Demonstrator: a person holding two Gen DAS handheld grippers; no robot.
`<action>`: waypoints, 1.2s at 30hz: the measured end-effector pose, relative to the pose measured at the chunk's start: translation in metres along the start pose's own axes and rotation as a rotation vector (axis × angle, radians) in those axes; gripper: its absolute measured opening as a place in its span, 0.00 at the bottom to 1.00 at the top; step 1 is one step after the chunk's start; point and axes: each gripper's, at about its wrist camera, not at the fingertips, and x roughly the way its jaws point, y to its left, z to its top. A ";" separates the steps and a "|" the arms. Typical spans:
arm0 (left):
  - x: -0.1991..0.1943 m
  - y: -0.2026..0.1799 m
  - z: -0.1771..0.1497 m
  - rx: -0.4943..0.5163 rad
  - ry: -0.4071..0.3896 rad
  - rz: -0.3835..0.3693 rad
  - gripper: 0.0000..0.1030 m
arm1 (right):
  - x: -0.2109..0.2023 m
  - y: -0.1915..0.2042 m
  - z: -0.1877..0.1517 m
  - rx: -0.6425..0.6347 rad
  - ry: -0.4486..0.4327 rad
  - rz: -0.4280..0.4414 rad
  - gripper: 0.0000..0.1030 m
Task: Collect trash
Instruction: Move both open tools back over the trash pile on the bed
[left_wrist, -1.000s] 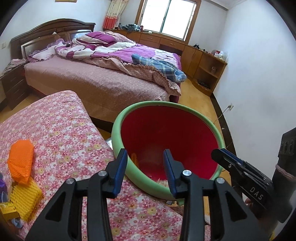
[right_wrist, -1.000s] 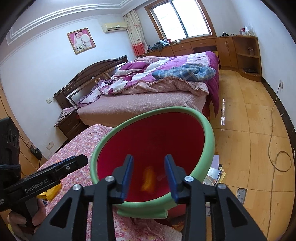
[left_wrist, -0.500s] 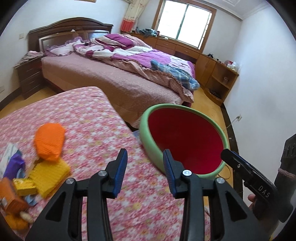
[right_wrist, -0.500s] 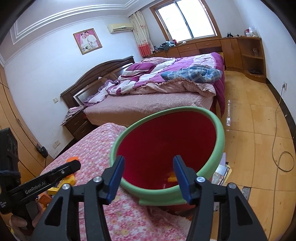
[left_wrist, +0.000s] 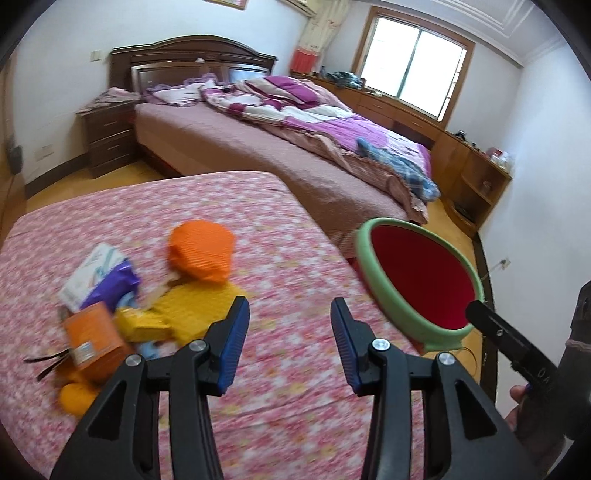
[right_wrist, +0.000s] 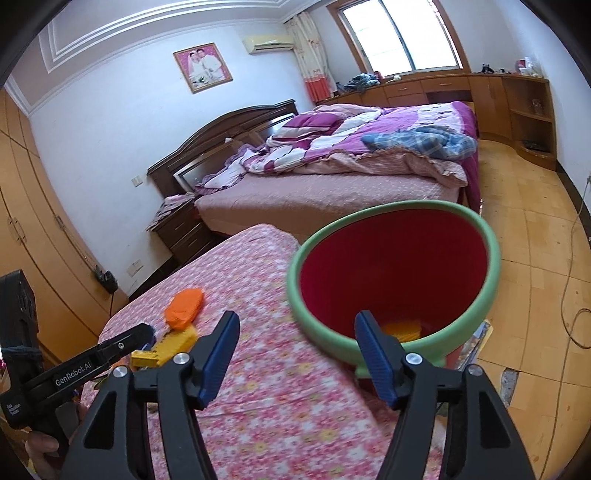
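Note:
A red bin with a green rim (left_wrist: 421, 275) stands at the right edge of a pink floral bed (left_wrist: 258, 266); it also shows in the right wrist view (right_wrist: 391, 273) with yellow trash (right_wrist: 402, 328) inside. A trash pile lies on the bed: an orange foam wrap (left_wrist: 201, 249), a yellow foam wrap (left_wrist: 192, 312), an orange box (left_wrist: 92, 339), and a purple and white packet (left_wrist: 99, 280). My left gripper (left_wrist: 288, 345) is open and empty over the bed, right of the pile. My right gripper (right_wrist: 293, 360) is open and empty, in front of the bin.
A large bed with purple quilts (left_wrist: 295, 122) stands behind. A nightstand (left_wrist: 107, 136) sits at its left. Wooden cabinets (left_wrist: 476, 177) line the far wall under the window. A cable (right_wrist: 572, 280) lies on the wooden floor, and papers (right_wrist: 476, 339) lie beside the bin.
Both grippers pulled back and swung left, away from the bin toward the trash pile. The right gripper's jaws opened wider. A yellow piece now lies in the bin.

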 end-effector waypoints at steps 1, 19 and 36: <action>-0.003 0.006 -0.002 -0.009 -0.002 0.013 0.45 | 0.000 0.004 -0.002 -0.003 0.004 0.004 0.66; -0.047 0.130 -0.024 -0.188 -0.050 0.258 0.52 | 0.020 0.053 -0.025 -0.064 0.101 0.064 0.67; -0.016 0.187 -0.035 -0.257 0.036 0.355 0.60 | 0.039 0.071 -0.037 -0.096 0.166 0.063 0.67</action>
